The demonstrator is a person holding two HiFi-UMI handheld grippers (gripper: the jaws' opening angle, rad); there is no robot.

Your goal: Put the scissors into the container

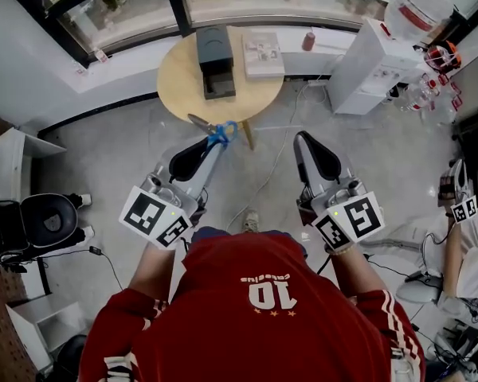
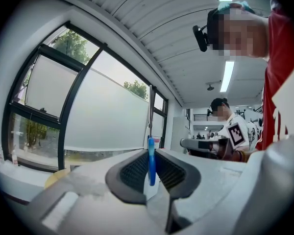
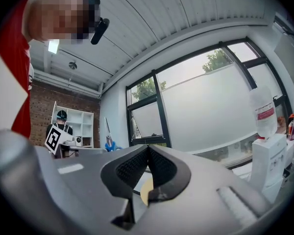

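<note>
The scissors (image 1: pixel 215 130) have blue handles and grey blades that point left, and they hang in the air just before the round wooden table (image 1: pixel 179 86). My left gripper (image 1: pixel 217 142) is shut on their blue handle (image 2: pixel 151 163), and the blade (image 2: pixel 150 109) rises straight up from the jaws. On the table stands the dark container (image 1: pixel 215 60), farther away than the scissors. My right gripper (image 1: pixel 304 140) is shut and empty, level with the left one and to its right. From the right gripper view (image 3: pixel 147 149) the scissors (image 3: pixel 108 136) show off to the left.
A flat printed box (image 1: pixel 263 52) lies on the table beside the container. A white cabinet (image 1: pixel 365 64) with a water bottle (image 1: pixel 418 6) stands at the right. A black chair (image 1: pixel 49 217) is at the left and cables lie on the floor. Another person (image 1: pixel 470 241) sits at the right.
</note>
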